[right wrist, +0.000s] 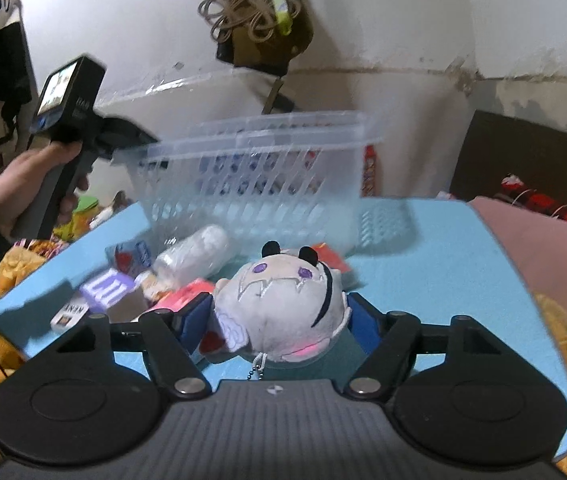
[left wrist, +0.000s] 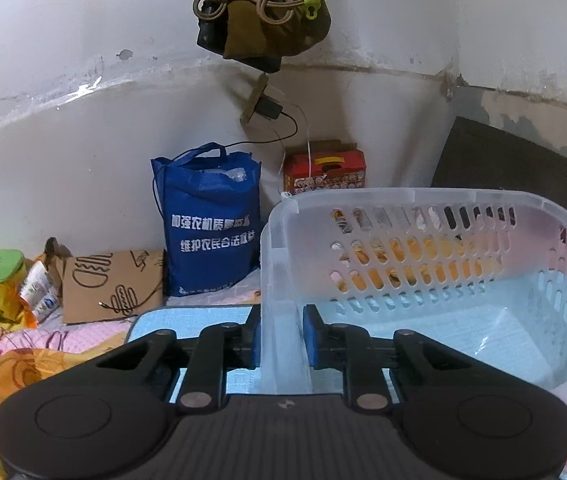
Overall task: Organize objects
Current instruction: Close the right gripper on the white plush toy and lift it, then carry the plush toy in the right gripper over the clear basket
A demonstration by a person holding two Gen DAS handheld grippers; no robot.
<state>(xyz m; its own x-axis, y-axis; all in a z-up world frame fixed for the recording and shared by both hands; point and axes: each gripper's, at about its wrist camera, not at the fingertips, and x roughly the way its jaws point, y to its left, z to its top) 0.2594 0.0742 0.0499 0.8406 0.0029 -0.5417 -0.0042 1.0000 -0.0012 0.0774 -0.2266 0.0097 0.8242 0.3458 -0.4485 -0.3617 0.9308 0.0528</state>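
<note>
Right gripper (right wrist: pixel 279 320) fingers flank a grey plush (right wrist: pixel 287 304) on the blue counter (right wrist: pixel 443 260), pads at its sides — whether they press it I cannot tell. Left gripper (left wrist: pixel 281 338) is clenched on the basket (left wrist: pixel 423 216) corner wall. Basket looks empty; bottle (right wrist: pixel 193 256), packets and small boxes lie loose beside it — sorting has barely begun. Blue bag (left wrist: pixel 211 220) carries white Chinese print; a hanging cloth reads "GROU".
</note>
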